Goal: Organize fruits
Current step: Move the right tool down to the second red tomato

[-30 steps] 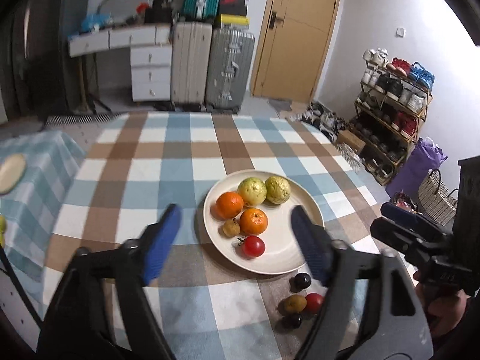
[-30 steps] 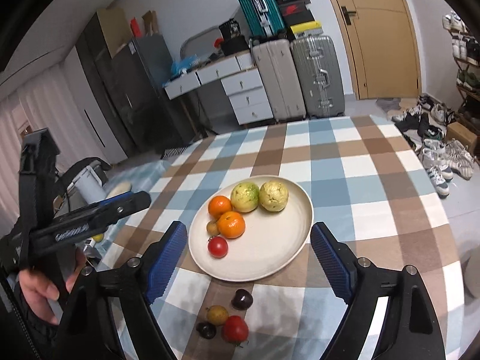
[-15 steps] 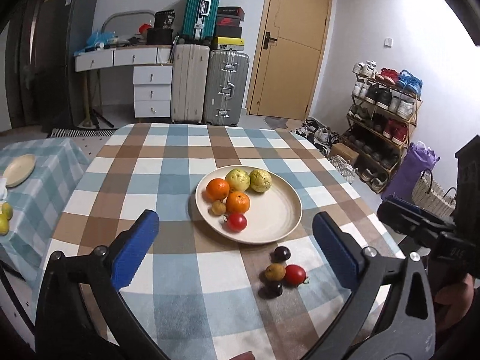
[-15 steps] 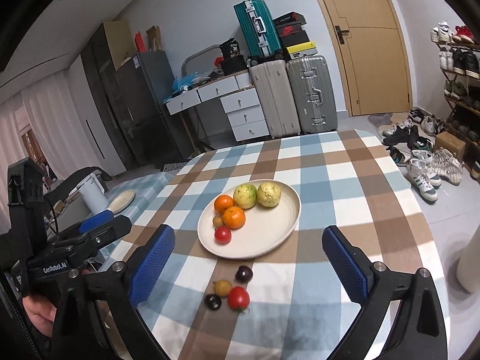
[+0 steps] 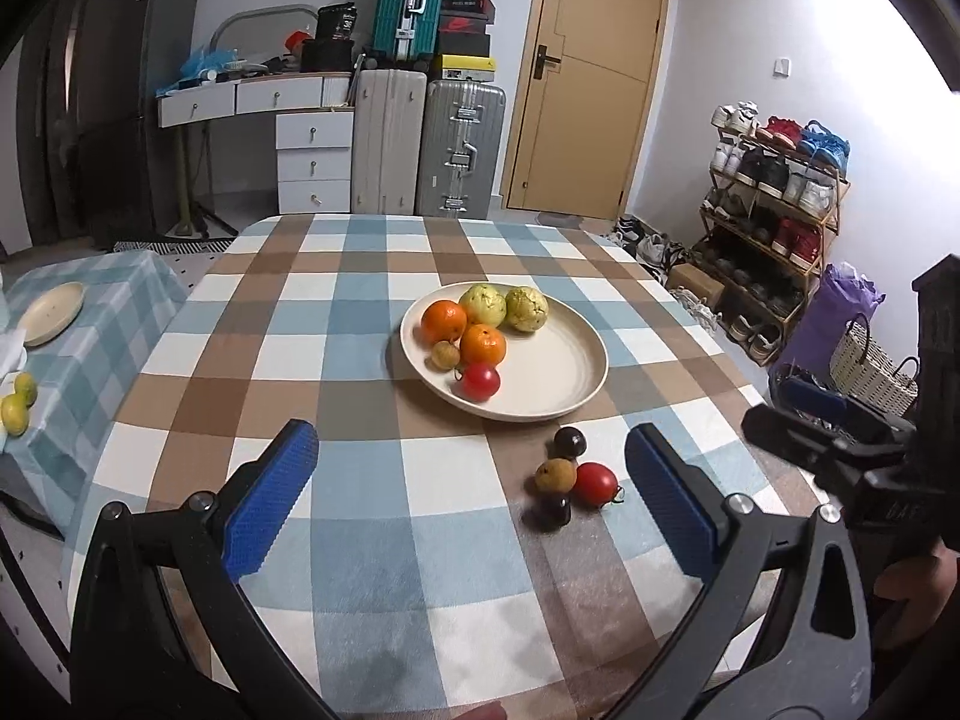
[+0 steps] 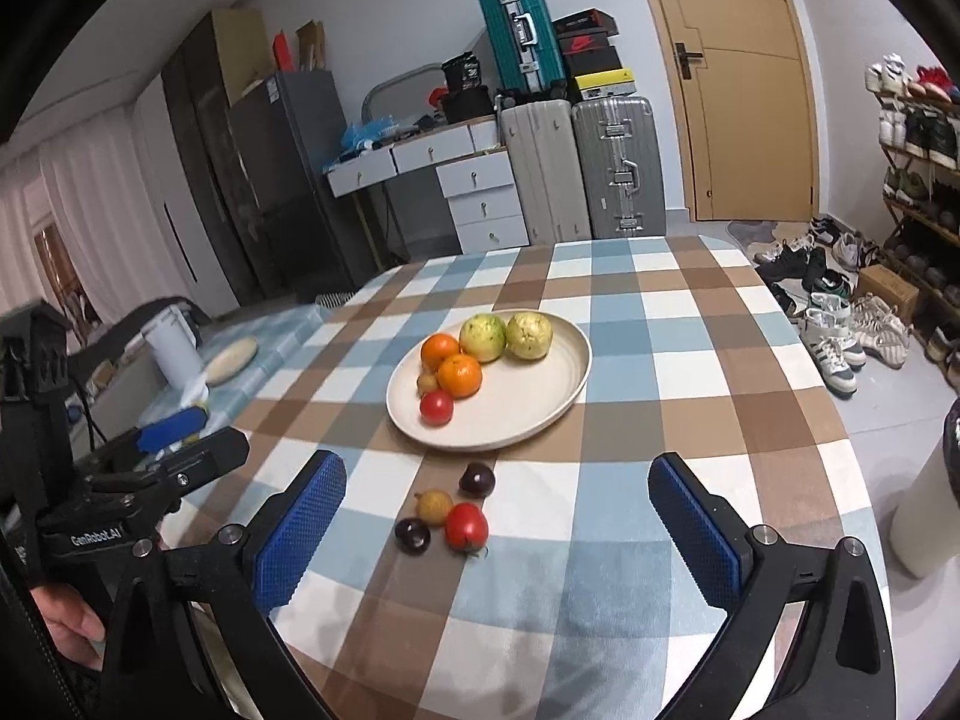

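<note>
A cream plate [image 5: 564, 384] [image 6: 540, 414] sits mid-table and holds two oranges [image 5: 443, 321], two green guavas [image 5: 483, 303], a small brown fruit and a red tomato [image 5: 478, 380]. In front of the plate lie loose fruits: a dark plum [image 5: 569, 441] [image 6: 477, 479], a brown fruit [image 5: 555, 475] [image 6: 434, 505], a red tomato [image 5: 595, 483] [image 6: 465, 526] and another dark plum [image 6: 412, 535]. My left gripper [image 5: 471, 501] is open, pulled back above the near table edge. My right gripper [image 6: 498, 525] is open too, the loose fruits ahead of it. Nothing is held.
The checked tablecloth [image 5: 336, 312] covers the table. A side table at left carries a small plate [image 5: 51, 312] and yellow-green fruits [image 5: 15, 411]. Suitcases, drawers and a door stand behind; a shoe rack [image 5: 774, 204] and a basket [image 5: 870, 360] stand at right.
Both grippers drew back from the plate toward the near table edge and their jaws widened. The fruits have not moved.
</note>
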A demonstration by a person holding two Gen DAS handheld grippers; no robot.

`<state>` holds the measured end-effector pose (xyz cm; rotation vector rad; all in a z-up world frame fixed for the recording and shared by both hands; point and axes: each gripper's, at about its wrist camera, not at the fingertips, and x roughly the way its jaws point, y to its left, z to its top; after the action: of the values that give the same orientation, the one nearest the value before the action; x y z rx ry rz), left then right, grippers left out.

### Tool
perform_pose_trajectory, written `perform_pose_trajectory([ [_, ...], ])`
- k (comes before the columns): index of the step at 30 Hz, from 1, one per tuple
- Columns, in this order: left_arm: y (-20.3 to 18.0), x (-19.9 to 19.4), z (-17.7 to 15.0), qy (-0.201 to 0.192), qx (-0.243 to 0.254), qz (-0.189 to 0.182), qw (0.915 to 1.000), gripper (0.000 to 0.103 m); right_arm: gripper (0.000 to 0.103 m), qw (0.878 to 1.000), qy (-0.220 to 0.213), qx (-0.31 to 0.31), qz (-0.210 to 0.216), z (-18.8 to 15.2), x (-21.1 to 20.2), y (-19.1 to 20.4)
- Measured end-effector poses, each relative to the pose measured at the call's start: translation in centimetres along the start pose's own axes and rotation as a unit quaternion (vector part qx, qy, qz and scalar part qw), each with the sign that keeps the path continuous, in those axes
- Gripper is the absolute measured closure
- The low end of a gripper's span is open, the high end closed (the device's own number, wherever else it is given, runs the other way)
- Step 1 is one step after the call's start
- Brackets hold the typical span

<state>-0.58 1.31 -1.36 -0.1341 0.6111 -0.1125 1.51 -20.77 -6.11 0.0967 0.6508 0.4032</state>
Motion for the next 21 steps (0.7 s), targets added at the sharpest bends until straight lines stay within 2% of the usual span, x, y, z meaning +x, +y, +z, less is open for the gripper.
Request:
perform_pose_trajectory([
  [2, 0.1, 0.3, -0.1, 0.008, -0.005, -0.002, 1.0, 0.001, 0.0, 1.0, 0.008, -0.006, 0.001, -0.3, 0.3, 0.2],
  [6, 0.8, 1.4, -0.4, 0.038, -0.035, -0.035, 0.9981, 0.001, 0.0, 1.0, 0.026, -0.016, 0.005, -0.7, 1.3, 0.7],
  [13, 1.4, 2.7, -0.3, 0.067, -0.059, -0.024, 0.9957, 0.001, 0.0, 0.998, 0.057, -0.031, 0.012, -1.2, 2.9, 1.0],
  [18, 1.0, 2.8, 0.0, 0.07, -0.043, -0.008, 0.9966, 0.001, 0.0, 0.995, 0.095, -0.04, 0.015, -2.0, 4.8, 0.8],
  [21, 1.0, 3.0, 0.3, 0.073, -0.042, -0.012, 0.9964, 0.001, 0.0, 0.993, 0.105, -0.05, 0.02, -2.3, 5.8, 0.6],
])
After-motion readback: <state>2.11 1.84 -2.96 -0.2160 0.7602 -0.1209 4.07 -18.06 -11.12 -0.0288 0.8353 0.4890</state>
